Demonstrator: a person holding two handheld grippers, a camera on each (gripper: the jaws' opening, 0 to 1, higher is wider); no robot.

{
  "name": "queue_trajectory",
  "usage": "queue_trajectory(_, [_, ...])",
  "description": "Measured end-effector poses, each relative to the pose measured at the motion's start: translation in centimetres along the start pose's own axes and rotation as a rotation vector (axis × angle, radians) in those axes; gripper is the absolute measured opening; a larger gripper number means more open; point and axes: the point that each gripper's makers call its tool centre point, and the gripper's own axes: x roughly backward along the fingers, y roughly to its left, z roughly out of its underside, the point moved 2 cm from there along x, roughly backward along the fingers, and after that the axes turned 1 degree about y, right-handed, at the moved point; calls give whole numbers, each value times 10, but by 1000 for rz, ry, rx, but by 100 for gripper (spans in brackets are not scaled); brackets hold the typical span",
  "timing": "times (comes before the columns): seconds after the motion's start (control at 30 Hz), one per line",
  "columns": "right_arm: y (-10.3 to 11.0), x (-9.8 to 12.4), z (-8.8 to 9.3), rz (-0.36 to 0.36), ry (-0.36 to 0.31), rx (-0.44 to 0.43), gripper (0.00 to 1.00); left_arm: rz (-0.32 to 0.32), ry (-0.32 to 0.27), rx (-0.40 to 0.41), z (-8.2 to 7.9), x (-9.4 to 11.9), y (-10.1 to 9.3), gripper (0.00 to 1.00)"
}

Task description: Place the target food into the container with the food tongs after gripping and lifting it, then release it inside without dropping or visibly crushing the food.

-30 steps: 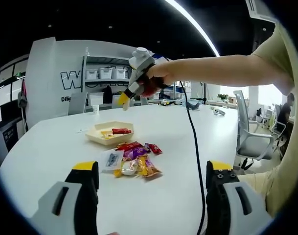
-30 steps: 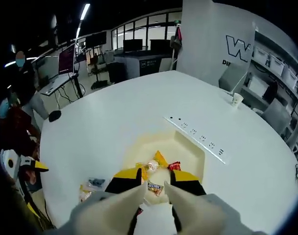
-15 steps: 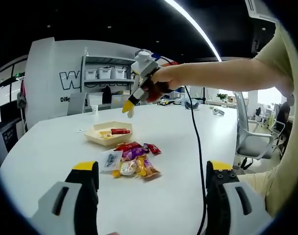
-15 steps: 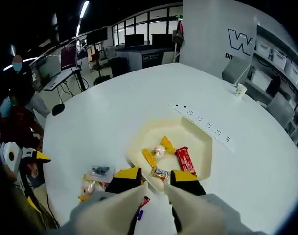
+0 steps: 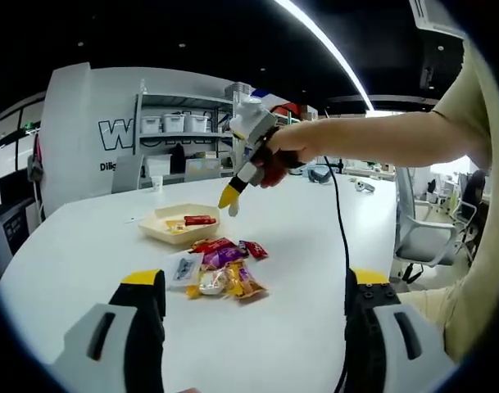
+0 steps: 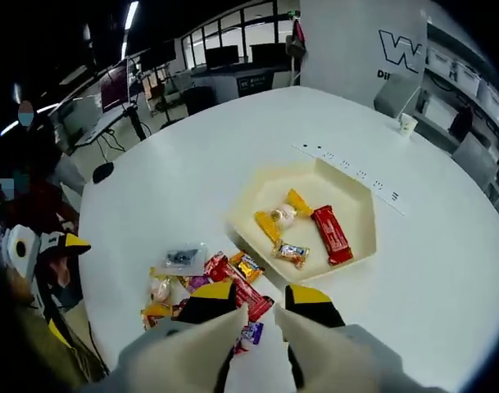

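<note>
right gripper (image 6: 259, 307) hides part of snack pile (image 6: 201, 282).

Snacks (image 6: 212, 282) beside tray (image 6: 360, 250) on table (image 6: 175, 188)

A cream hexagonal tray (image 6: 356, 237) sits on the table, holding a red bar, a yellow-wrapped candy and a small packet. Beside it lies a loose heap of wrapped snacks (image 6: 204, 282)

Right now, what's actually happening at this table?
A person holds a gripper in each hand over a white table. The right gripper, jaws slightly apart and holding nothing, hangs above a pile of wrapped snacks beside a cream tray that has three snacks in it, among them a red bar. The left gripper waits open, nearer the table's edge.
</note>
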Motion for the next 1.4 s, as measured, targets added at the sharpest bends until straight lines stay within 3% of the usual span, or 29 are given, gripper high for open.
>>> queue_trajectory(0.77, [28, -3, 41, -38, 49, -35, 19, 10, -2, 3, 2, -2, -6, 89])
queue_trajectory(1.4, [54, -15, 43, -91, 62, -18, 19, 9, -3, 9, 3, -1, -6, 89])
